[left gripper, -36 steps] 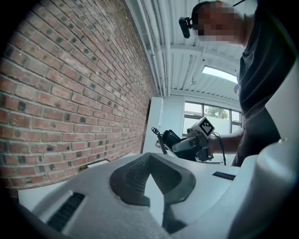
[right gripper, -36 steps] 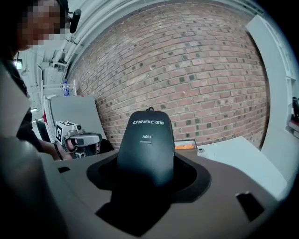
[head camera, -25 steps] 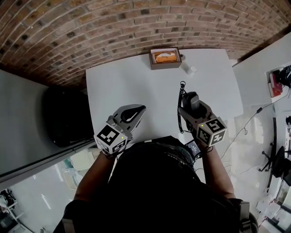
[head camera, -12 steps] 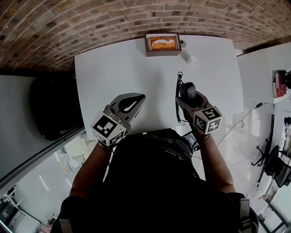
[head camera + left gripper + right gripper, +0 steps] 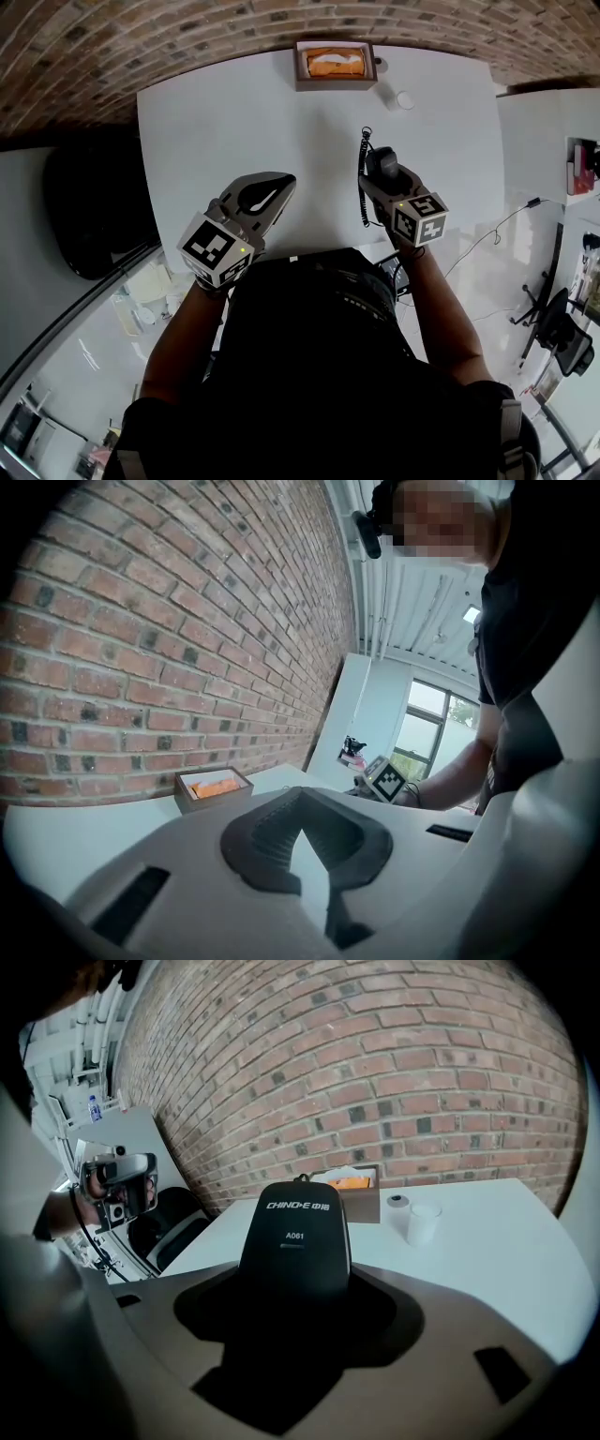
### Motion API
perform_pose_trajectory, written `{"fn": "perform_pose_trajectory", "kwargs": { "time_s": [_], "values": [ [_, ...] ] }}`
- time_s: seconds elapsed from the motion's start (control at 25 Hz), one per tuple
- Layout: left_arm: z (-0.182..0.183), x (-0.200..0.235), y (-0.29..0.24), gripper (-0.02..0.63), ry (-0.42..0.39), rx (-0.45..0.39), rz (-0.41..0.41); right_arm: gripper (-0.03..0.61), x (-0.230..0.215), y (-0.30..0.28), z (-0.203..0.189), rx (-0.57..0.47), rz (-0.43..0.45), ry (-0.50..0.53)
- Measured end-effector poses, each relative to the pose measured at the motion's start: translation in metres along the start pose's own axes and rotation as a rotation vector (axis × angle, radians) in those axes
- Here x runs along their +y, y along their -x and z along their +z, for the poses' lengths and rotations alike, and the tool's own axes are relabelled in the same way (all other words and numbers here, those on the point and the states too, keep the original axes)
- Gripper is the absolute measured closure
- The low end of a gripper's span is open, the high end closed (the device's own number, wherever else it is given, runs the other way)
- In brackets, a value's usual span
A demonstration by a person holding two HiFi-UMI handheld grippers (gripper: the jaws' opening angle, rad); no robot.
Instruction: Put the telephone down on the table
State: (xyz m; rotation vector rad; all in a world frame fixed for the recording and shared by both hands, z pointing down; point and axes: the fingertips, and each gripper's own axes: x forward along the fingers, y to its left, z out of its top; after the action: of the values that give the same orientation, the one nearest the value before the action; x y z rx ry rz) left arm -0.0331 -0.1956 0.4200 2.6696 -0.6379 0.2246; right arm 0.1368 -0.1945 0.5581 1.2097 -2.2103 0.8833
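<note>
Since a second ago our view has shifted, and the table (image 5: pixel 225 122) now sits higher in it. We hold our left gripper (image 5: pixel 279 186) over the near edge, jaws together on nothing. Our right gripper (image 5: pixel 380 180) clamps the phone (image 5: pixel 385 161) above the table's right half, its cord (image 5: pixel 362 187) hanging just to its left.

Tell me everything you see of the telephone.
The telephone is a black, plastic-looking handset with white print, CHINO-E and A061. The right tongs are shut on it, holding it over the white table. A black coiled cord leaves its far end and runs back along its left side.
</note>
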Motion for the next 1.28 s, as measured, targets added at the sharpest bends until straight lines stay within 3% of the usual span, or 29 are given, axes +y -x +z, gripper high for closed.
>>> {"fn": "perform_pose_trajectory", "kwargs": {
  "time_s": [1.28],
  "values": [
    [-0.032,-0.011,-0.021,0.606,0.059,0.032,-0.018,0.296,-0.062,-0.062,-0.054,0.067,-0.044,-0.021]
  ]
}}
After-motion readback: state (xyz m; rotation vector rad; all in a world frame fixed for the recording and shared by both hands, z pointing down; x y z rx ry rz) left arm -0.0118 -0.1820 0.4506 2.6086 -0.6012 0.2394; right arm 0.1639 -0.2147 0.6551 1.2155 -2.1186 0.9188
